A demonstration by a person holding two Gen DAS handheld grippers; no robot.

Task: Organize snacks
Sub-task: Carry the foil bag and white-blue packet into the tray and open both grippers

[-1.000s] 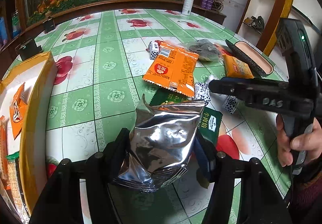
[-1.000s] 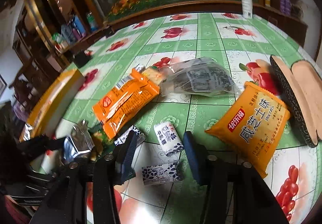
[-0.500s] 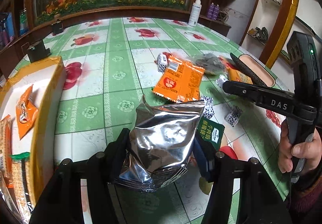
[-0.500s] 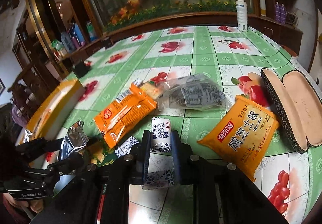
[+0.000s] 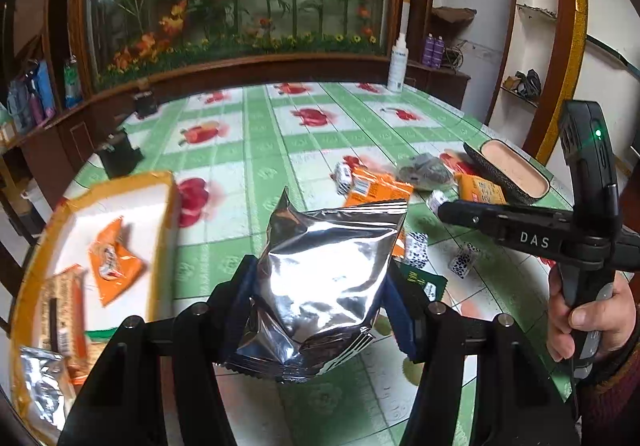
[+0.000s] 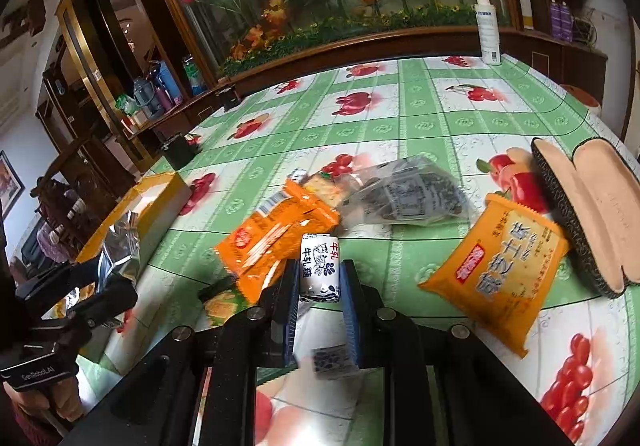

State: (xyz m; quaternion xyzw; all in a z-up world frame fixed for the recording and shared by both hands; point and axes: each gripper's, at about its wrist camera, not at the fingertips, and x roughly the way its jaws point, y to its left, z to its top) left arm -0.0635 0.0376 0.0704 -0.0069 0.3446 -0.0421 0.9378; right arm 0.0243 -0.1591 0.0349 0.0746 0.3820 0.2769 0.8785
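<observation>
My left gripper (image 5: 320,286) is shut on a silver foil snack bag (image 5: 324,282) and holds it above the table, right of the yellow box (image 5: 162,230). The box holds an orange packet (image 5: 114,260) and other snacks. My right gripper (image 6: 320,278) is shut on a white milk candy (image 6: 319,266) and holds it above the table. The right gripper also shows in the left wrist view (image 5: 444,211). The left gripper with the silver bag (image 6: 120,252) shows in the right wrist view, beside the yellow box (image 6: 160,197).
On the green fruit-print tablecloth (image 6: 400,117) lie an orange packet (image 6: 276,230), a clear grey bag (image 6: 404,193), a yellow cracker pack (image 6: 500,266), a green packet (image 6: 220,302), another small candy (image 6: 334,362) and an open glasses case (image 6: 592,213). A spray bottle (image 6: 488,29) stands far back.
My right gripper closed on the white candy and lifted it. My left gripper rose with the silver bag and moved toward the yellow box.
</observation>
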